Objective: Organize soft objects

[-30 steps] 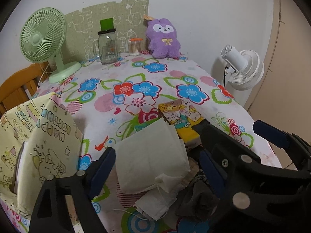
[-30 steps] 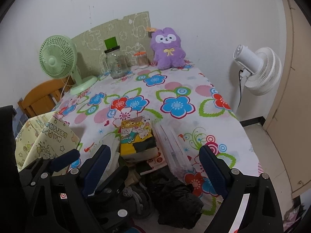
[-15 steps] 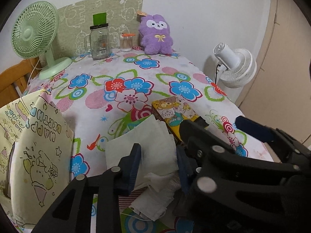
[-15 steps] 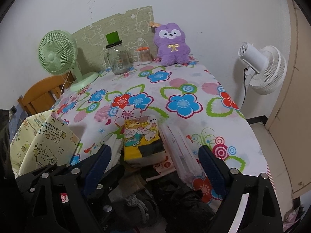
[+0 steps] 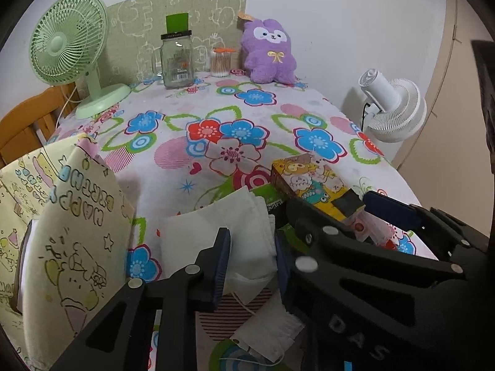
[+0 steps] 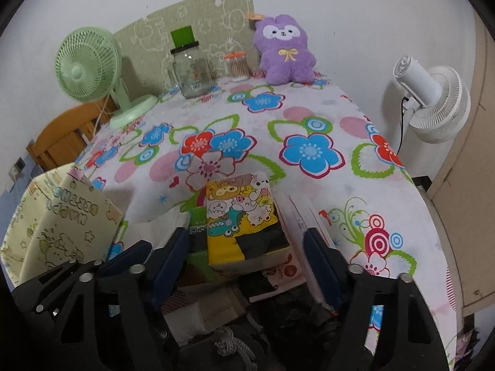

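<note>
A stack of white face masks lies near the front of the flowered tablecloth. My left gripper is closing and its blue pads pinch a fold of that stack. A yellow cartoon tissue pack rests on a pile of packets and dark cloth. My right gripper straddles it with its jaws closing; there are gaps on both sides, so the pads do not touch it. One of the right gripper's fingers shows beside the pack in the left wrist view. A purple plush sits at the far edge.
A yellow birthday gift bag stands at the left front. At the back are a green fan, a glass jar and a cotton swab jar. A clear packet lies along my right finger. A white fan stands off the table.
The left jaws have come together from wide open onto the white masks. The right gripper has moved forward and slightly down over the yellow pack, and its jaws have narrowed.
</note>
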{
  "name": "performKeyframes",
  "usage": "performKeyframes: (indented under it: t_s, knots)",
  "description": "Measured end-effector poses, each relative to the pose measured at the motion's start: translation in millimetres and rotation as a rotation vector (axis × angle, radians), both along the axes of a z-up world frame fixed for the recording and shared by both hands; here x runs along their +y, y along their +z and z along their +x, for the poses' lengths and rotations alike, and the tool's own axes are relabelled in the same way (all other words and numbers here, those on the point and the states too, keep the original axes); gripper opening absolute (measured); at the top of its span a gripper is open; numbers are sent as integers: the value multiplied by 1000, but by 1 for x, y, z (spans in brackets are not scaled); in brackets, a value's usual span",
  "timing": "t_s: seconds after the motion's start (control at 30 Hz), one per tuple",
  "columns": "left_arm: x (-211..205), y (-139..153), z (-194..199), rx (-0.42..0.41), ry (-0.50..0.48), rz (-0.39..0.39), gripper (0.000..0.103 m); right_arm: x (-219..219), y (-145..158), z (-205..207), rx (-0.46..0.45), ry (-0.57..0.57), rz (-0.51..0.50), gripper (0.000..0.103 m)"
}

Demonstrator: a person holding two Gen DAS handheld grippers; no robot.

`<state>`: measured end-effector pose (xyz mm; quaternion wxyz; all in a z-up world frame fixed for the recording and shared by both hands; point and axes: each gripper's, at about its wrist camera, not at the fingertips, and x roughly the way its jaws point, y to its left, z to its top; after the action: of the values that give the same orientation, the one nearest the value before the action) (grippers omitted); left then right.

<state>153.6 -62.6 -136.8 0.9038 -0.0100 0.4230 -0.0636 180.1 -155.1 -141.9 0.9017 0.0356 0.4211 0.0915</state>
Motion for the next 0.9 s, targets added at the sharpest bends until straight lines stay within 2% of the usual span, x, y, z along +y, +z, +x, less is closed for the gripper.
performKeyframes:
  t_s: [0.13, 0.23, 0.43, 0.9]
  knots:
    - [0, -3, 1, 11, -2, -8, 23, 1, -5, 3, 22, -3, -12, 56]
    - [0, -3, 2, 13, -2, -14, 20, 0, -6, 4, 25, -9, -5, 53]
    - [1, 2, -1, 8, 5, -17, 13, 1, 1, 0, 8, 2, 3, 52]
    - [-3, 23, -16, -32, 0, 1, 9, -2, 29, -21, -43, -13, -2, 52]
